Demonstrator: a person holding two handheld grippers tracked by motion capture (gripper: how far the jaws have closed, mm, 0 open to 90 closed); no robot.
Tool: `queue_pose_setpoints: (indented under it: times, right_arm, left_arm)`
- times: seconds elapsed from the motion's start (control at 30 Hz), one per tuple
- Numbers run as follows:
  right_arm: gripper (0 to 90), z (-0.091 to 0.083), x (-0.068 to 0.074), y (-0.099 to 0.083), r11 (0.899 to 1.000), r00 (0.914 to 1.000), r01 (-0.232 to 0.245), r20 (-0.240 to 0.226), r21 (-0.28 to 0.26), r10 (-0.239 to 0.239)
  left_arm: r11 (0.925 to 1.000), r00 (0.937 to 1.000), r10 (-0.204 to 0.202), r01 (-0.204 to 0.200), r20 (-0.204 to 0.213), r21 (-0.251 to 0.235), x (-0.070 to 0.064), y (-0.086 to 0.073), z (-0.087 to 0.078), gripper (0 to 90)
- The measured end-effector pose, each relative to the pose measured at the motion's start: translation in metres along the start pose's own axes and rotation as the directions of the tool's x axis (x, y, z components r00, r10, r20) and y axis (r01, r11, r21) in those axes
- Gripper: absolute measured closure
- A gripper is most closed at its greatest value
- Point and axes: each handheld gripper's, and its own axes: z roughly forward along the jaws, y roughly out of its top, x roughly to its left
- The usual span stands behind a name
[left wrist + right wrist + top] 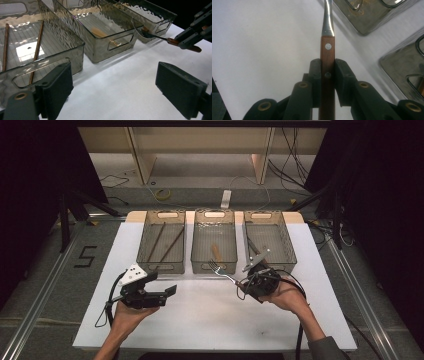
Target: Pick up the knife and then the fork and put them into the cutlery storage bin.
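R gripper [248, 281] has its jaws clamped tight on the wooden handle of a fork [220, 270]; in the right gripper view the brown handle w/ metal rivets sits squeezed between both black pads, steel neck running straight ahead out of the jaws. Fork is held off the white table [210, 320], tines up by the front wall of the middle bin [214, 242], about at its rim; from the left gripper view the tines sit over the near corner of that bin, between it and the right bin [267, 240].

L gripper [167, 291] is wide open w/ nothing between the pads, hovering over bare table just in front of the left bin [162, 241], pointing toward the fork.

Left bin holds two chopsticks [171, 245] lying lengthwise. Middle bin has a wooden utensil [217, 254] on its floor, exact type can't tell
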Motion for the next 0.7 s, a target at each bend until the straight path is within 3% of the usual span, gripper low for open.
queue_pose_setpoints:
  times: [0.5,0.7]
  right_arm:
    - [77.2,-0.016,-0.015,0.002,0.998,0.9985,-0.041,0.033,-0.051,0.043]
    - [77.2,-0.025,-0.028,0.000,0.995,0.9961,-0.063,0.056,-0.082,0.068]
  left_arm:
    - [1.0000,1.0000,-0.004,0.004,-0.001,-0.006,0.000,-0.001,-0.002,13.6]
    - [1.0000,1.0000,-0.003,0.003,-0.002,-0.006,0.000,-0.001,-0.002,13.6]
